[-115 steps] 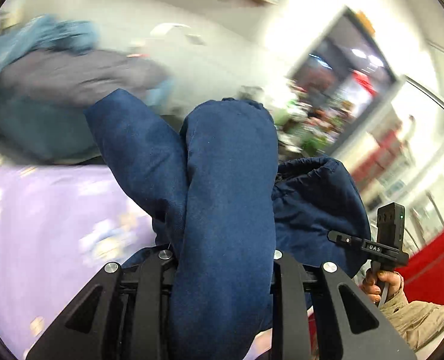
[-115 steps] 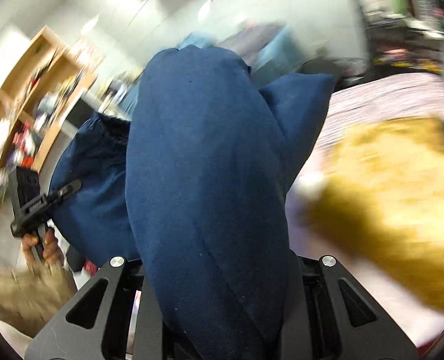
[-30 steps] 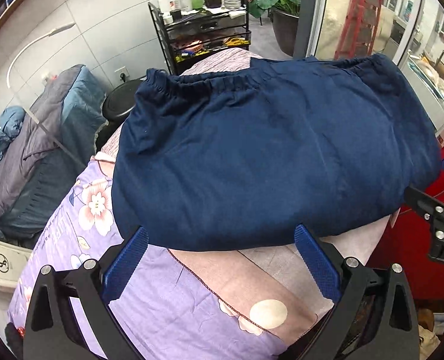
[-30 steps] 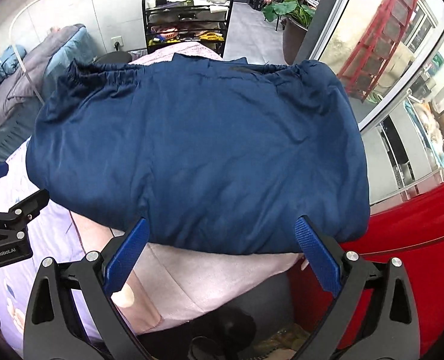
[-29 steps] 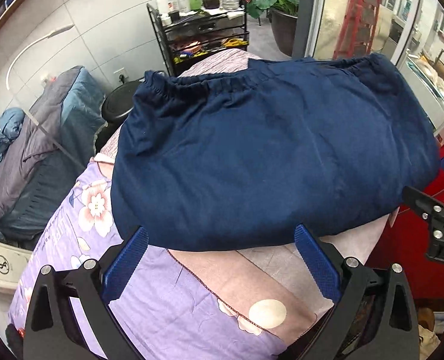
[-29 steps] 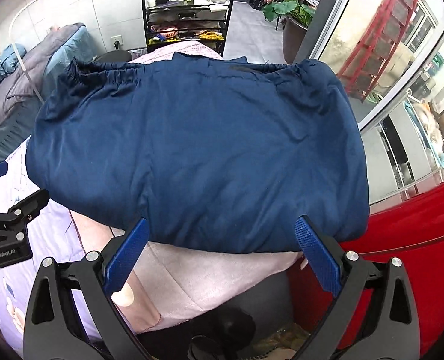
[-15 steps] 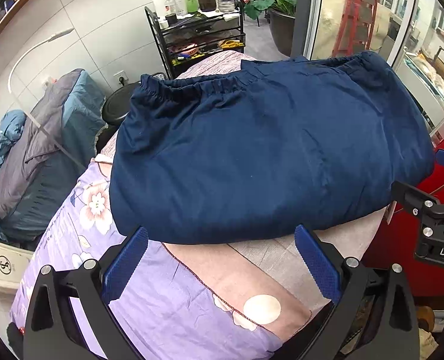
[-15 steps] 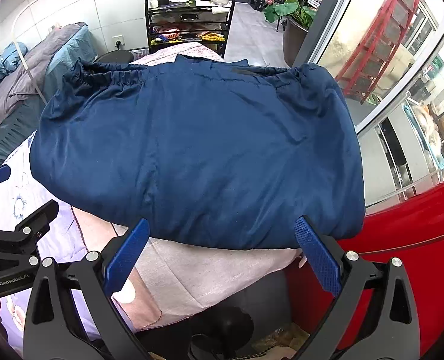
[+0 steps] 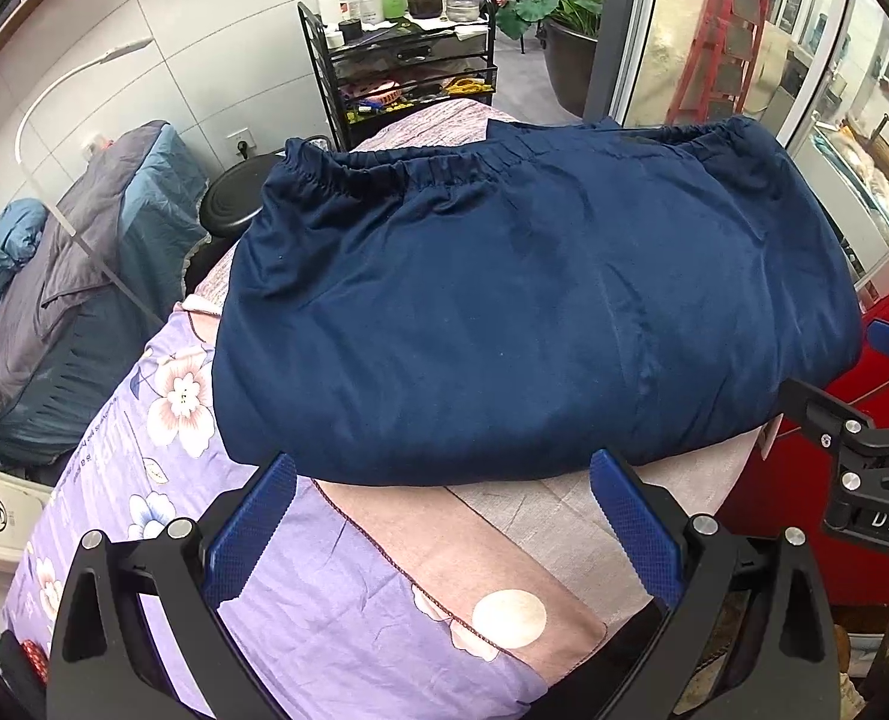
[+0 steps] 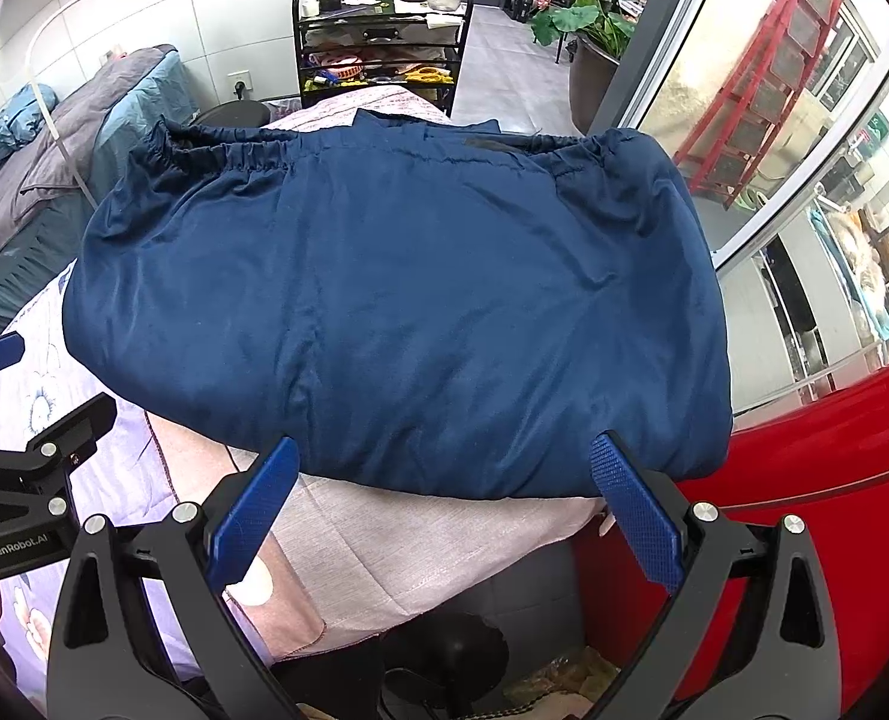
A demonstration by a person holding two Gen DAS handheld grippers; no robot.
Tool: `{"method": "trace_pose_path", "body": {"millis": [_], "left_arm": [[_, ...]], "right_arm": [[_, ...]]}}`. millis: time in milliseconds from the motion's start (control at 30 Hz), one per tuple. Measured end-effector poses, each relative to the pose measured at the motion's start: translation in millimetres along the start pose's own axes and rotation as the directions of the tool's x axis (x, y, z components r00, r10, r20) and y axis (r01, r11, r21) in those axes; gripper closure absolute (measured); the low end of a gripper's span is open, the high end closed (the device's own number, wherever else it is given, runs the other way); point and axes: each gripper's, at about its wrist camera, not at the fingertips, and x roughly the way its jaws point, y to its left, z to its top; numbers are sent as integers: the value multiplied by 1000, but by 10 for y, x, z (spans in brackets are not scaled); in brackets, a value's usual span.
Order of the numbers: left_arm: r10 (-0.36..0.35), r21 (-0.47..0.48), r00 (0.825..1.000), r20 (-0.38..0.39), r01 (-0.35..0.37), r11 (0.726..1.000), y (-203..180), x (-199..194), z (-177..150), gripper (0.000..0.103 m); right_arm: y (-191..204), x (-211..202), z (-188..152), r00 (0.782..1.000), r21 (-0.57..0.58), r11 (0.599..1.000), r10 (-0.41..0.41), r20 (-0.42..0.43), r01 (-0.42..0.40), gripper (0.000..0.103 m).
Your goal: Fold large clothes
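Observation:
A navy blue garment (image 9: 522,312) with an elastic waistband at its far edge lies folded flat on the end of a bed; it also fills the right wrist view as the same navy garment (image 10: 396,306). My left gripper (image 9: 441,480) is open just short of the garment's near fold, nothing between its blue pads. My right gripper (image 10: 444,468) is open too, its tips at the near edge of the fold and holding nothing. The right gripper's body (image 9: 864,468) shows at the right edge of the left view, and the left gripper's body (image 10: 30,480) at the left edge of the right view.
The bed carries a purple floral sheet (image 9: 162,456) and a pink cover (image 10: 420,534). A black trolley with bottles (image 9: 396,54) stands behind the bed. Grey and blue bedding (image 9: 66,276) is piled at left. A red surface (image 10: 804,510) and glass doors lie to the right.
Seconds ago both grippers were shut on bunched blue cloth in the air. Now the garment lies folded on the bed and both grippers are open, drawn slightly back from its near edge.

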Motion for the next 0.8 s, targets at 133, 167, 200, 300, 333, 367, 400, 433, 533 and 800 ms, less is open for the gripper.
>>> {"method": "trace_pose_path", "body": {"millis": [133, 167, 200, 300, 333, 367, 400, 433, 533, 800], "left_arm": [[6, 2, 1000, -6, -6, 1000, 6, 20, 1, 6], [7, 1, 1000, -9, -7, 1000, 8, 28, 1, 6], [7, 0, 1000, -10, -7, 1000, 11, 32, 0, 6], [6, -2, 1000, -15, -6, 1000, 23, 50, 7, 6], [8, -4, 1000, -16, -8, 1000, 28, 55, 16, 6], [10, -6, 1000, -17, -10, 1000, 33, 61, 21, 6], [10, -8, 1000, -19, -11, 1000, 38, 68, 27, 6], [10, -10, 1000, -20, -10, 1000, 42, 73, 30, 6], [8, -10, 1000, -19, -8, 1000, 45, 73, 23, 6], [-18, -38, 1000, -7, 17, 999, 79, 56, 47, 6]], "right_arm": [[4, -3, -2, 1000, -1, 1000, 0, -2, 0, 7], [2, 0, -8, 1000, -1, 1000, 0, -3, 0, 7], [3, -1, -5, 1000, -3, 1000, 1, -3, -1, 7], [-2, 5, 3, 1000, -4, 1000, 1, -4, -1, 7], [-1, 4, 1, 1000, -4, 1000, 1, -5, -1, 7], [0, 5, -3, 1000, -4, 1000, 0, -4, 0, 7], [0, 5, -2, 1000, -3, 1000, 0, -4, 0, 7], [0, 0, 0, 1000, -3, 1000, 0, -5, 0, 7], [5, 2, 2, 1000, -6, 1000, 0, -5, 0, 7], [14, 36, 30, 1000, -15, 1000, 4, -6, -4, 7]]}}
